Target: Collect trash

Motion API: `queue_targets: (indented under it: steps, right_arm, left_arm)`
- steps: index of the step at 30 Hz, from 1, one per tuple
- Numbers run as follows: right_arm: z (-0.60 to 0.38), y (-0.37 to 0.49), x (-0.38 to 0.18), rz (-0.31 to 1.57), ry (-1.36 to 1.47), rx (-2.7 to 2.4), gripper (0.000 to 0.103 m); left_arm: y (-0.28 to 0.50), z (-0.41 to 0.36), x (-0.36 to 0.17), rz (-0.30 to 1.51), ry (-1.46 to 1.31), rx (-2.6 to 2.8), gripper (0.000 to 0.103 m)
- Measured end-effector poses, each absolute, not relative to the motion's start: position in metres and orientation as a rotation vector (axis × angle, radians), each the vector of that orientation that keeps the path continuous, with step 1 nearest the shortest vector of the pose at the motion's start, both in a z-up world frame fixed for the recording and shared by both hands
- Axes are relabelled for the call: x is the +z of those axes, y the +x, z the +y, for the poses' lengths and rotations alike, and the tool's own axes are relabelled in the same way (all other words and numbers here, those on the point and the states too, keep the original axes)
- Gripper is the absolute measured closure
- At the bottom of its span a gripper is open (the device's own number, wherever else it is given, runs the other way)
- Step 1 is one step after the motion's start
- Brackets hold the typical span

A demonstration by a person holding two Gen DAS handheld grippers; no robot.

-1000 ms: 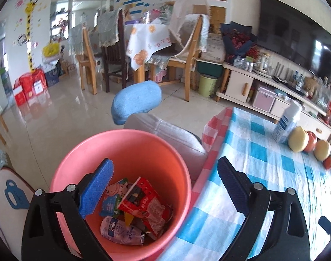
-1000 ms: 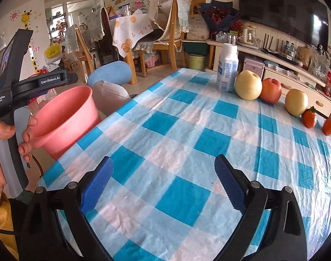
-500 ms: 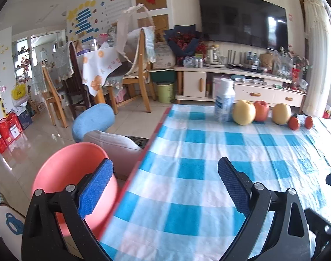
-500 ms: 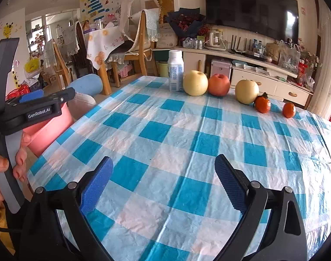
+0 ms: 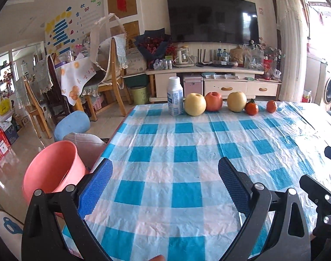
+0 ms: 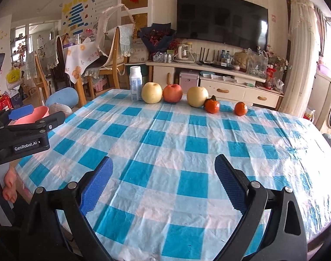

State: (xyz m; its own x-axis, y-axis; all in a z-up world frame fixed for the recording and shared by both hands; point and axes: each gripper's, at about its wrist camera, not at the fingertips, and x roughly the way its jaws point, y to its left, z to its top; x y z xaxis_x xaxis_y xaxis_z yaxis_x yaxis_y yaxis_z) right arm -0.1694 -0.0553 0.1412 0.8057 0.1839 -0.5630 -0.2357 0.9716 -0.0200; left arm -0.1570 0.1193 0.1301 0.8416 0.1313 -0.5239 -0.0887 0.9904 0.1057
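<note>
Here we hold the left gripper (image 5: 165,180) and right gripper (image 6: 163,176) with jaws spread wide and empty over the blue-checked tablecloth (image 5: 187,152). To the near left, off the table's edge, stands the pink bucket (image 5: 50,167), its inside hidden from us and well outside both jaws. Far across the cloth a white bottle (image 5: 175,96) and fruit (image 5: 213,102) line up before the TV (image 5: 213,18).
</note>
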Motion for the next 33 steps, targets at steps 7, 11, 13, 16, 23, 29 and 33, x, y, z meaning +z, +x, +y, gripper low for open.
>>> queue_targets:
  steps: [7, 11, 13, 16, 23, 29, 33]
  right_arm:
    - [-0.082, -0.203, 0.151, 0.531, -0.074, 0.164, 0.008]
    - [-0.091, -0.217, 0.155, 0.507, -0.078, 0.143, 0.008]
    - [-0.095, -0.223, 0.156, 0.501, -0.08, 0.134, 0.008]
    - [-0.098, -0.229, 0.156, 0.496, -0.079, 0.125, 0.008]
    - [-0.103, -0.237, 0.156, 0.481, -0.079, 0.11, 0.008]
    - [-0.102, -0.24, 0.157, 0.467, -0.09, 0.111, 0.008]
    - [-0.099, -0.241, 0.157, 0.459, -0.105, 0.114, 0.008]
  left_arm:
    - [-0.184, 0.093, 0.14, 0.526, 0.083, 0.077, 0.006]
    - [-0.196, 0.084, 0.144, 0.514, 0.102, 0.073, 0.006]
    - [-0.202, 0.081, 0.145, 0.509, 0.103, 0.072, 0.006]
    - [-0.207, 0.079, 0.147, 0.502, 0.103, 0.074, 0.006]
    - [-0.215, 0.08, 0.151, 0.484, 0.096, 0.082, 0.006]
    - [-0.215, 0.08, 0.151, 0.485, 0.097, 0.08, 0.006]
    - [-0.215, 0.08, 0.151, 0.487, 0.097, 0.081, 0.006]
